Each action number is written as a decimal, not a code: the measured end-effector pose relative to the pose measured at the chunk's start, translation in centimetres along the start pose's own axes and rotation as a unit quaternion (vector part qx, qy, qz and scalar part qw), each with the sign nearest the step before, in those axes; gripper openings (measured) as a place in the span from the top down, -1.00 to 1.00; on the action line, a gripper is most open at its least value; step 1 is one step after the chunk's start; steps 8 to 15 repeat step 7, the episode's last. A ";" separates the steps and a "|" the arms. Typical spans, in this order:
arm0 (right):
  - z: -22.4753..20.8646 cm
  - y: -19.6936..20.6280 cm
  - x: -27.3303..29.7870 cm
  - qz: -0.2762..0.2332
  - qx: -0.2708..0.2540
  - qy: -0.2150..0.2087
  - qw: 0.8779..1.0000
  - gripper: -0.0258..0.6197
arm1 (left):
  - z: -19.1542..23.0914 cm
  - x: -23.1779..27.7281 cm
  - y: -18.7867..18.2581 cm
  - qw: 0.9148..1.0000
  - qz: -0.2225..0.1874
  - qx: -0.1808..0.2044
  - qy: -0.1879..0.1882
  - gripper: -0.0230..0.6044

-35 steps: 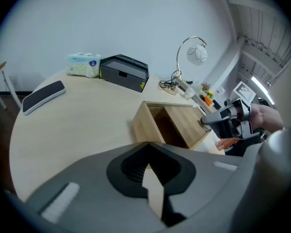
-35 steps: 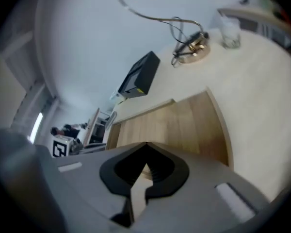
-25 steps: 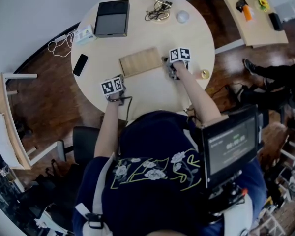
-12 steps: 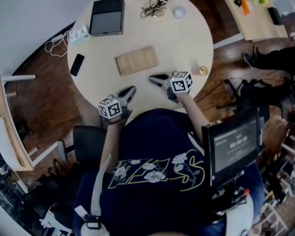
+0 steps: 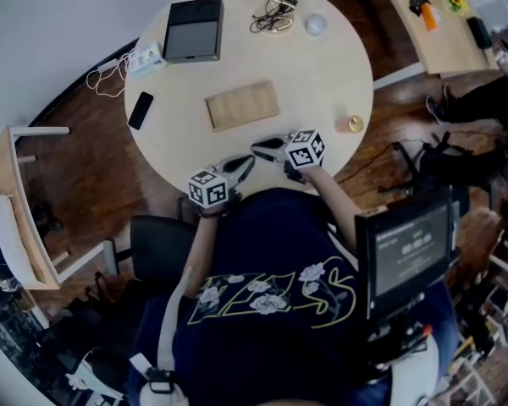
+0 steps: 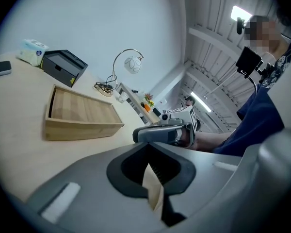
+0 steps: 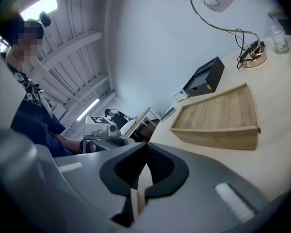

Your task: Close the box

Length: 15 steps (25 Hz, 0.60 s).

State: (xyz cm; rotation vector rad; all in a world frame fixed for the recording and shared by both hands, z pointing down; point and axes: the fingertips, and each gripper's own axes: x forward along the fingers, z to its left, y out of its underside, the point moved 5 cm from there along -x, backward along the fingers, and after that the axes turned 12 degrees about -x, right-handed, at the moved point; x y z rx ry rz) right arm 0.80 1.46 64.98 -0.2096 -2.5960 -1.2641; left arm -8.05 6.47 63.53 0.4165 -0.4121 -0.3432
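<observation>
A shallow wooden box (image 5: pixel 242 104) lies flat in the middle of the round table (image 5: pixel 330 74); it also shows in the left gripper view as the wooden box (image 6: pixel 80 113) and in the right gripper view as the wooden box (image 7: pixel 220 115), with a raised rim around a plank face. My left gripper (image 5: pixel 244 164) is shut and empty near the table's front edge, well short of the box. My right gripper (image 5: pixel 259 150) is shut too, just right of it, tips pointing left. Each gripper sees the other: right gripper (image 6: pixel 157 133), left gripper (image 7: pixel 106 141).
At the far side stand a black box (image 5: pixel 194 29), a white packet (image 5: pixel 146 58), a lamp base with cables (image 5: pixel 273 19) and a small round object (image 5: pixel 316 25). A phone (image 5: pixel 140 110) lies at the left edge, a small gold cup (image 5: pixel 354 124) at the right edge.
Both grippers have drawn back from the box toward the near table edge. The right one left the box's right end; their tips now point toward each other.
</observation>
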 end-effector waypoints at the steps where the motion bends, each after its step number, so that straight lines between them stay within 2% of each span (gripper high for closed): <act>1: 0.0 -0.1 0.1 0.003 -0.002 -0.001 1.000 0.94 | 0.1 -0.2 0.0 1.000 -0.007 -0.005 -0.003 0.93; 7: 0.3 0.8 -0.3 0.019 0.007 -0.007 1.000 0.94 | 0.2 -0.2 0.2 1.000 -0.016 -0.022 0.000 0.93; 15: 0.3 0.8 -0.3 0.019 0.007 -0.007 1.000 0.94 | 0.2 -0.2 0.2 1.000 -0.016 -0.022 0.000 0.93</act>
